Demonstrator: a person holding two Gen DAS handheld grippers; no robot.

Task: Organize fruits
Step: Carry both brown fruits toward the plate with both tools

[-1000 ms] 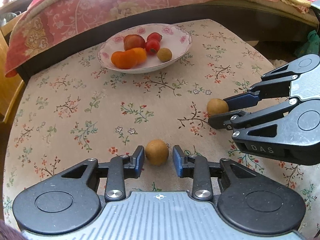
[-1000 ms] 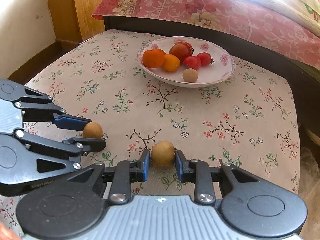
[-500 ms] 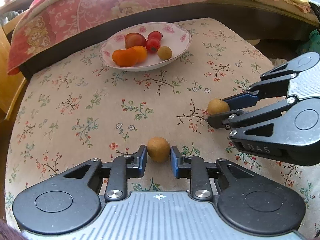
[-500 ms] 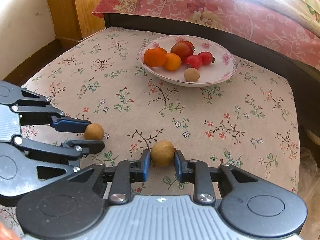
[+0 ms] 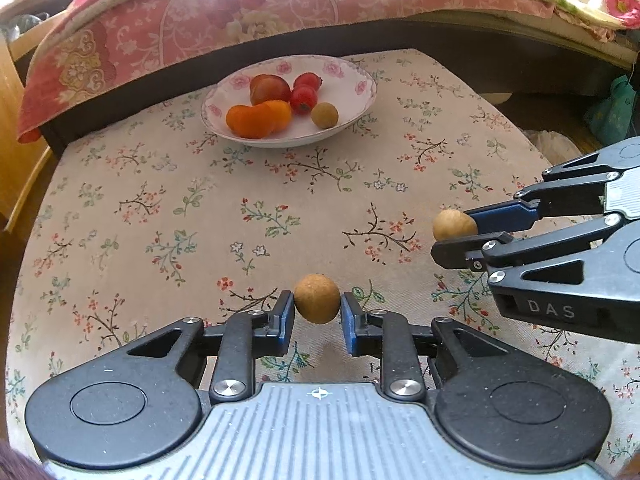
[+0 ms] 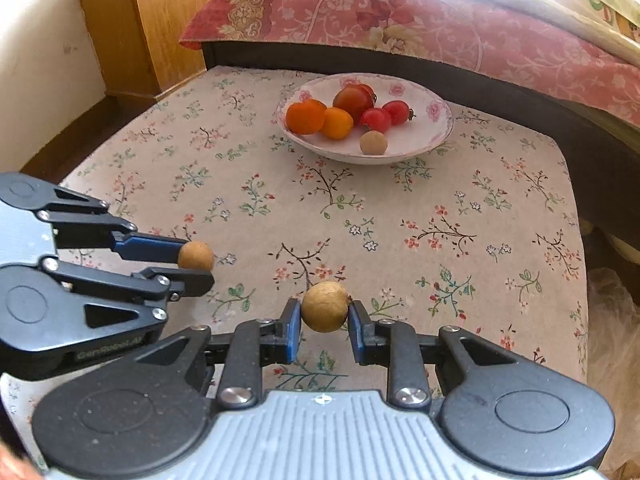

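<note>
Most of the fruit is already in the bowl [image 5: 362,80]. It holds two orange fruits [image 5: 258,120], a big dark red one [image 5: 270,89], two small red tomatoes [image 5: 303,99] and one little brown ball fruit [image 5: 325,115]. Two more little brown fruits are not in the bowl yet.

The left tongs [image 5: 318,316] are squeezed onto one brown fruit [image 5: 317,298], with a finger touching each side. The right tongs [image 6: 323,322] are squeezed onto the other brown fruit [image 6: 324,307] the same way. In the left camera, the right tongs show from the side with their fruit [image 5: 454,225] at the tip. Both fruits seem to be just above the flowery cloth on the worktop [image 5: 140,200], but I cannot tell for sure if they have left it.

What is left, I think, is to carry these two fruits to the bowl and let them go inside.

The bowl sits at the far side of the worktop, well apart from both tongs. The cloth between is bare, so nothing blocks the way. A bed with a pink flowery blanket [image 6: 440,24] is behind the bowl, and a wooden cupboard [image 6: 160,20] stands in the left corner. The two tongs are near each other and could bump.
</note>
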